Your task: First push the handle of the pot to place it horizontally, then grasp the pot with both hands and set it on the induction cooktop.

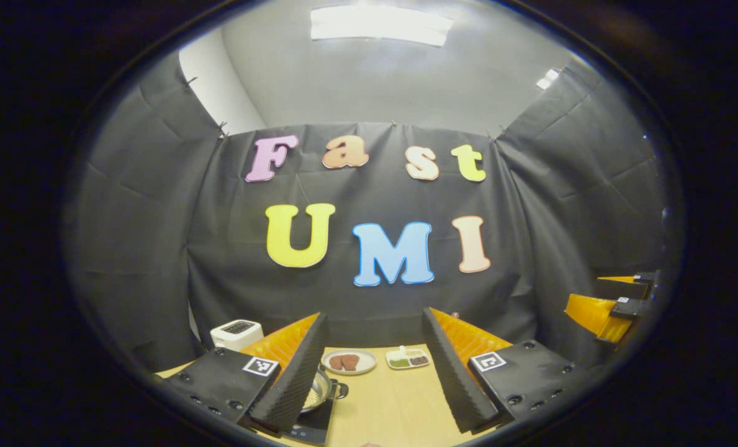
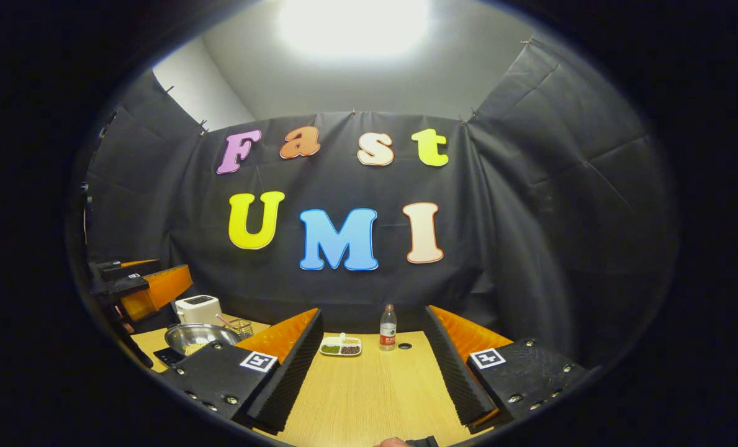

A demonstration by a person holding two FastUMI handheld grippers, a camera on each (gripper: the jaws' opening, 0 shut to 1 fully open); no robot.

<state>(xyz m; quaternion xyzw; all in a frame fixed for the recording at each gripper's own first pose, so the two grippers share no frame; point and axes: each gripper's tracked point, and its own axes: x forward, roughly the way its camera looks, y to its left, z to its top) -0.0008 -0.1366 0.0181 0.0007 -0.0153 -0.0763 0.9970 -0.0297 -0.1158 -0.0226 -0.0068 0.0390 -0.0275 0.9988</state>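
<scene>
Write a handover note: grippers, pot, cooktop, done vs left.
Left gripper: open, raised over the table, holding nothing.
Right gripper: open, also empty.
Pot: appears to sit on the induction cooktop at the table's left, its handle sticking out sideways.
Done: the placing seems finished.
Left: confirm the pot sits square on the cooktop, then nothing more.

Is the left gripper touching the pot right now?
Apart. In the right gripper view the left gripper hangs open above the pot, with wall showing between them.
</scene>
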